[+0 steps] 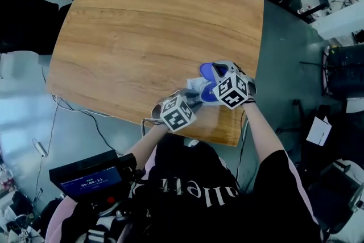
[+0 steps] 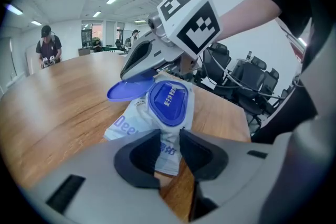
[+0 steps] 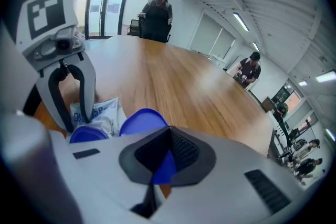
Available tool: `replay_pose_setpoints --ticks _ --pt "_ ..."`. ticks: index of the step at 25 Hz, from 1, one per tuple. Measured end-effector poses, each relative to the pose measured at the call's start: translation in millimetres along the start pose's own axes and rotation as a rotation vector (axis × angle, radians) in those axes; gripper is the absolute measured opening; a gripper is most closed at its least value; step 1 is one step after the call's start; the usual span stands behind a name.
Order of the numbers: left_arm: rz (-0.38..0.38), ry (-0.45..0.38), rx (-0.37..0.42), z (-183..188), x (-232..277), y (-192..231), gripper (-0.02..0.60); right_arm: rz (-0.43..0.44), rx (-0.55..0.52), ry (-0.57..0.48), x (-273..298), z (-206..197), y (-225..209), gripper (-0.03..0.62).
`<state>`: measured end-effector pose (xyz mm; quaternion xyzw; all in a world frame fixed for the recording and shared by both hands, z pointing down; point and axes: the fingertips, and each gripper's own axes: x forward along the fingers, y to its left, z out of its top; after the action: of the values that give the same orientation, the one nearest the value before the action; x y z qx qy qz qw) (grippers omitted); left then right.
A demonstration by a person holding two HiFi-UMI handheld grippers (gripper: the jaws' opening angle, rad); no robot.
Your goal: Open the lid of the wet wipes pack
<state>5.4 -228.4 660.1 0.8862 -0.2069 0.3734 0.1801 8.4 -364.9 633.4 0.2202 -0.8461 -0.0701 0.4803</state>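
**Lid up.** The wet wipes pack (image 2: 131, 124) lies flat near the front edge of the bench (image 1: 159, 20), right of centre in the head view. Its round blue lid (image 2: 128, 91) stands clear of the blue oval base (image 2: 168, 104) beneath it.

The right claw (image 3: 168, 150) is closed tight on the lid's rim, with a sliver of blue pinched between its pads. It appears placed to carry the flap back on its hinge.

The left claw (image 2: 169, 150), at the bottom centre of its own view, is clamped on the pack's near end, the soft film caught in the narrow gap between its jaws. By the look of it this is an anchor, so the light pack neither lifts nor slides under the pull on the lid. The opening looks as good as made.

Blue letters beginning "Dee" run along the pack's side. White Chinese characters on the oval base are too small to read with confidence. The marker cubes on both claws carry black-and-white squares and no words.
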Motion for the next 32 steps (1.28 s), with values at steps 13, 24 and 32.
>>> replay_pose_setpoints --ticks 13,24,32 --pt "0.026 -0.052 -0.047 -4.1 -0.9 16.3 0.114 -0.107 0.303 -0.105 -55.9 22.0 8.1 0.011" --pt "0.093 -0.25 -0.23 39.7 -61.9 -47.6 0.114 -0.119 0.606 -0.21 -159.8 -5.2 84.2 0.011" --pt "0.134 -0.385 -0.305 58.1 -96.3 -113.7 0.063 -0.134 0.732 -0.302 -216.8 -24.8 140.9 0.011"
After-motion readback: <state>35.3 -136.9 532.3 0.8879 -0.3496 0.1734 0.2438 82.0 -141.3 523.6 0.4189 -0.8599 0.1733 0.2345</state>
